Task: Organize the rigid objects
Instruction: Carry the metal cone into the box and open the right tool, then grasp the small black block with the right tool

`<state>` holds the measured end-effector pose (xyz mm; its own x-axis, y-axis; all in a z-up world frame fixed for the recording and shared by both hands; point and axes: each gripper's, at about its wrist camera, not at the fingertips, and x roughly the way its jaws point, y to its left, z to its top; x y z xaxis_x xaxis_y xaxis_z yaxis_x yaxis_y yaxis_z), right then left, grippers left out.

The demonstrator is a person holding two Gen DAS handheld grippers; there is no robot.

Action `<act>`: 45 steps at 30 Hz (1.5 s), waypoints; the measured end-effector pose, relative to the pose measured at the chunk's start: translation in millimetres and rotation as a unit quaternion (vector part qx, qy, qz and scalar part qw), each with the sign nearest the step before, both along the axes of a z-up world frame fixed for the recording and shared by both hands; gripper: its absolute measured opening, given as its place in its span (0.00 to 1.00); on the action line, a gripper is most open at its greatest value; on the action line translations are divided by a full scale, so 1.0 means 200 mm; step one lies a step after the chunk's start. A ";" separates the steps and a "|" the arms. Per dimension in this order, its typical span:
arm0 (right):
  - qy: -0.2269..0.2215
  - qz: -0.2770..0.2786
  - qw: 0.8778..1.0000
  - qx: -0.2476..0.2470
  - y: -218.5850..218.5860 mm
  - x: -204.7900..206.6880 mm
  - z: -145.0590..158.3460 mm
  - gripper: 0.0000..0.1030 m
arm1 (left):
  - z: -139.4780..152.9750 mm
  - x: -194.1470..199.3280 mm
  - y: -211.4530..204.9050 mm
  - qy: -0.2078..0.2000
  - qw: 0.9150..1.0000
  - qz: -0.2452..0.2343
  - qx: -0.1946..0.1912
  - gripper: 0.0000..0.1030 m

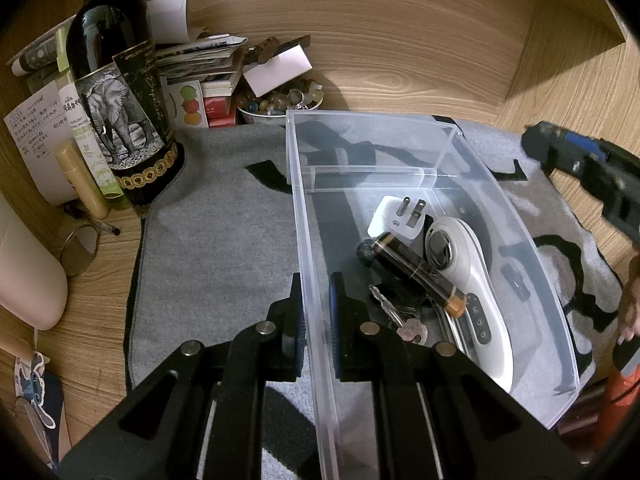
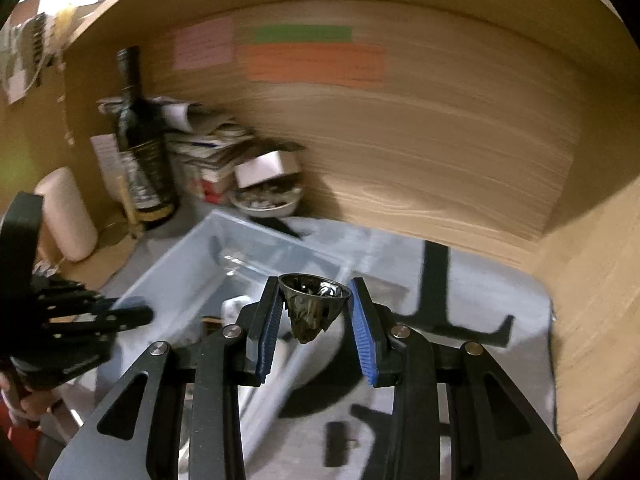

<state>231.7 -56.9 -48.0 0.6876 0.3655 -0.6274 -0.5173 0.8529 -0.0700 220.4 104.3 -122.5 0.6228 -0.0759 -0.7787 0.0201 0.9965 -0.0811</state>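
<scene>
A clear plastic bin (image 1: 440, 184) with a cross divider stands on the grey mat (image 1: 216, 216). My left gripper (image 1: 316, 292) is shut on the bin's left wall. In the near compartment lie a white plug adapter (image 1: 390, 214), a dark cylinder with gold ends (image 1: 416, 270), a white handheld device (image 1: 476, 292) and keys (image 1: 400, 316). My right gripper (image 2: 316, 284) hangs above the bin (image 2: 192, 248), shut on a small dark cone-shaped metal cup (image 2: 310, 308) by its rim. It also shows blurred at the right edge of the left wrist view, right gripper (image 1: 580, 168).
At the back left stand a wine bottle (image 1: 116, 92), a stack of booklets (image 1: 200, 56) and a bowl of stones (image 1: 276, 104). A pale rounded case (image 1: 28, 272) and a metal ring (image 1: 80, 252) lie at the left. A small black item (image 2: 336, 440) sits on the mat. Wooden walls close in behind and to the right.
</scene>
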 end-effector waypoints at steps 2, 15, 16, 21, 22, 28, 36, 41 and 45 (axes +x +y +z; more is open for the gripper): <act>0.006 0.014 1.000 -0.007 0.05 -0.01 -0.03 0.30 | 0.00 0.00 0.00 0.000 1.000 0.000 0.000 0.09; 0.071 0.045 0.996 -0.043 0.19 0.03 -0.23 0.30 | 0.00 0.00 0.00 -0.001 1.000 0.000 0.000 0.09; 0.075 0.046 0.995 -0.041 0.19 0.03 -0.24 0.30 | 0.00 0.00 0.00 0.000 1.000 0.000 0.000 0.09; 0.062 0.041 0.997 -0.036 0.16 0.02 -0.20 0.41 | 0.00 0.00 0.00 0.000 1.000 0.000 0.000 0.09; 0.057 0.039 0.997 -0.033 0.15 0.02 -0.19 0.41 | 0.00 0.00 0.00 0.000 1.000 0.000 0.000 0.09; 0.036 0.028 0.999 -0.018 0.07 0.00 -0.10 0.43 | 0.00 0.00 0.00 0.000 1.000 0.000 0.001 0.09; -0.001 -0.005 1.000 -0.008 -0.09 -0.04 0.03 0.45 | 0.00 0.00 0.00 0.000 1.000 0.000 0.001 0.09; -0.005 -0.033 0.999 -0.013 -0.19 -0.04 0.03 0.49 | 0.00 0.00 0.00 0.000 1.000 0.000 0.001 0.09; 0.022 -0.047 0.998 -0.024 -0.25 -0.03 -0.06 0.49 | 0.00 0.00 0.00 0.000 1.000 0.000 0.001 0.09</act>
<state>224.9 -106.9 -59.2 0.6889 0.2697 -0.6728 -0.4384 0.8942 -0.0904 221.2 103.9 -122.2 0.6229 -0.0745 -0.7787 0.0204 0.9967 -0.0790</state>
